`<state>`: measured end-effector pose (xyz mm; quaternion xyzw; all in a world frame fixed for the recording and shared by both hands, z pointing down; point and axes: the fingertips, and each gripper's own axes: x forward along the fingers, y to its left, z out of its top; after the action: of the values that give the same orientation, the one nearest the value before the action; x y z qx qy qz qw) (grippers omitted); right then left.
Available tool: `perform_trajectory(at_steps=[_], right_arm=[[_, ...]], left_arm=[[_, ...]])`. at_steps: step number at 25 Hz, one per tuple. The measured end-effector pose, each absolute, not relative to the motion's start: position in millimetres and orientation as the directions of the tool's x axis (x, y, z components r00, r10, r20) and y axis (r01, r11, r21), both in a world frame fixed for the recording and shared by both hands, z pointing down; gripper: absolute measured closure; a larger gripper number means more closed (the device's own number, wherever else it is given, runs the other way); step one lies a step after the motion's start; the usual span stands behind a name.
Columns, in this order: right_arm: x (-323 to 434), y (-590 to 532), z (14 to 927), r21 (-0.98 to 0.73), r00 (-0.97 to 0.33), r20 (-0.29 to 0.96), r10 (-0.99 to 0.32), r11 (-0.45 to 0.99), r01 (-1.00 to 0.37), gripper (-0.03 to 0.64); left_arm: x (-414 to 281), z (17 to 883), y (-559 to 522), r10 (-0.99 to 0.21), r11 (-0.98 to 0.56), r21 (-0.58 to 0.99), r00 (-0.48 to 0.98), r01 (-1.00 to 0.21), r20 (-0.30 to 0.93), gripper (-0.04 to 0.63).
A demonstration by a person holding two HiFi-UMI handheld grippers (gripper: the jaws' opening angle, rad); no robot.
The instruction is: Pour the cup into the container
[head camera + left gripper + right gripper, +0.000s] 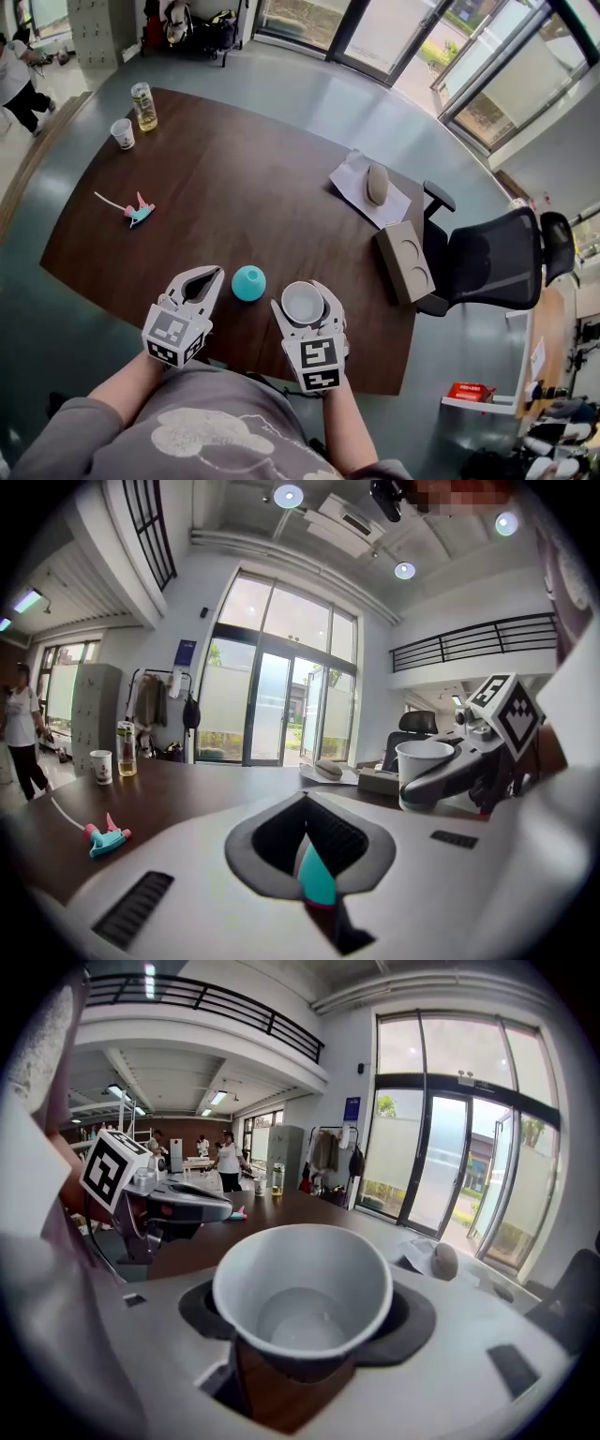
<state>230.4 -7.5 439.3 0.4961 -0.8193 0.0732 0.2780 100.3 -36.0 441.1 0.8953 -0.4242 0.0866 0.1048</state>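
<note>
A dark wooden table (244, 187) stands on a grey floor (309, 94). A black chair (492, 258) sits beside it. Glass doors (272, 710) let in daylight.

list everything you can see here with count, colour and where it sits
table: 1, dark brown, centre
cup: 1, white, in the right tongs
container: 1, teal, near table edge, between the tongs
paper cup: 1, white, far left corner
bottle: 1, clear, yellowish liquid, beside the paper cup
small item: 1, teal and pink, left side
paper sheet: 1, white, right side
oval object: 1, beige, on the sheet
box: 1, brown, right edge
office chair: 1, black, right of table
left tongs: white, tips together
right tongs: white, gripping the cup
</note>
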Motion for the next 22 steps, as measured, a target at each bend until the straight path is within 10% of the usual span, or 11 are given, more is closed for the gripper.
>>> perform_trajectory(at_steps=[22], right_arm=[[165.5,-0.8,420.8,0.091,-0.378,0.447,-0.811,0.461,-0.883,0.316]], left_arm=[[59.9,436.4,-41.7,-0.705,-0.671,0.104,0.675,-0.734,0.217,0.589]])
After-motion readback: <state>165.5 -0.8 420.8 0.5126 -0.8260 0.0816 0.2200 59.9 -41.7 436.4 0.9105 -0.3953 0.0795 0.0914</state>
